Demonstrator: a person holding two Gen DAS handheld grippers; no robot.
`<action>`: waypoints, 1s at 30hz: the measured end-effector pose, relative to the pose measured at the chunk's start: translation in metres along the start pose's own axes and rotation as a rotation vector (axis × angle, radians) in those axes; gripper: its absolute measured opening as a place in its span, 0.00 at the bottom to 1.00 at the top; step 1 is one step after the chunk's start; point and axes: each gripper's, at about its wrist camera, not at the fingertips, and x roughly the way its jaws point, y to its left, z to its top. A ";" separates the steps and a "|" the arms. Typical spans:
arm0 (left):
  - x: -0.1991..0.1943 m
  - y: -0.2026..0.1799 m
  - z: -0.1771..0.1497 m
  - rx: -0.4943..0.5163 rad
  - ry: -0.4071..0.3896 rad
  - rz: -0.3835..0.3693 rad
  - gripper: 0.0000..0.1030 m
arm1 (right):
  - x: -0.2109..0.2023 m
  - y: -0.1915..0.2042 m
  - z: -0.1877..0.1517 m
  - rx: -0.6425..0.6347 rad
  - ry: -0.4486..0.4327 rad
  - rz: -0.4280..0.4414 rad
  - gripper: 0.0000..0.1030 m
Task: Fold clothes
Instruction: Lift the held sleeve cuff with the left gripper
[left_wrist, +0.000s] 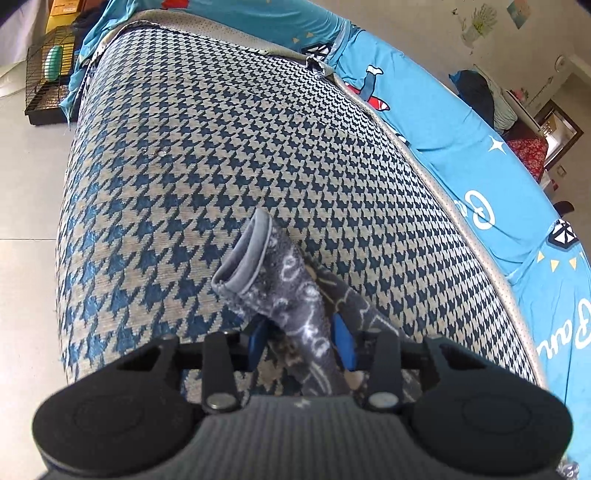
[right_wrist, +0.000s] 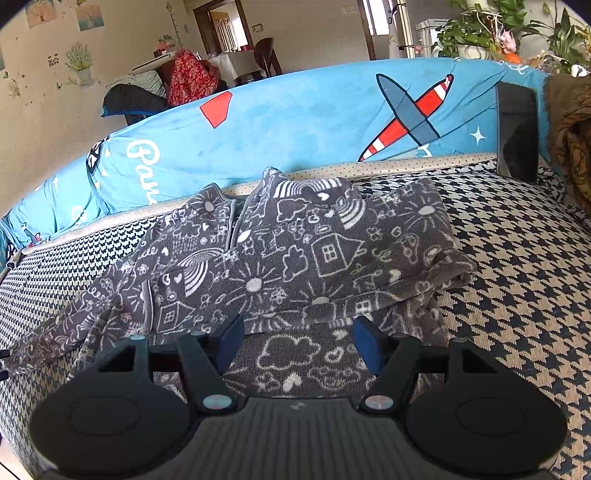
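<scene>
Left wrist view: the left gripper (left_wrist: 301, 341) pinches the grey-cuffed sleeve (left_wrist: 258, 269) of the grey fleece doodle-print top, lifted above the houndstooth sofa seat (left_wrist: 221, 147).
Right wrist view: the right gripper (right_wrist: 299, 341) hovers with fingers spread, empty, over the top's (right_wrist: 295, 258) near hem.
Axis: top spread along the sofa seat; the sleeve trails leftward.
Nearer: the left gripper.

The grey garment (right_wrist: 295, 258) is soft, fuzzy fleece with white doodle print; its sleeve (left_wrist: 291, 280) ends in a smoother plain grey cuff. The seat cover (left_wrist: 221, 166) beneath is coarse woven houndstooth cloth, matt. At the upper right of the left wrist view, the blue sheet (left_wrist: 461, 147) looks smooth and thin. The left gripper (left_wrist: 301, 341) is matt black plastic with blue rubbery pads (left_wrist: 343, 343).
</scene>
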 end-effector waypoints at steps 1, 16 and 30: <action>0.000 0.001 0.000 -0.002 0.001 0.000 0.35 | 0.001 0.001 0.000 0.001 0.003 -0.001 0.63; -0.012 -0.013 -0.001 0.024 -0.044 -0.024 0.12 | 0.011 0.012 -0.002 -0.028 0.025 -0.008 0.63; -0.034 -0.142 -0.088 0.336 0.179 -0.585 0.12 | 0.015 0.013 -0.003 -0.043 0.030 -0.013 0.63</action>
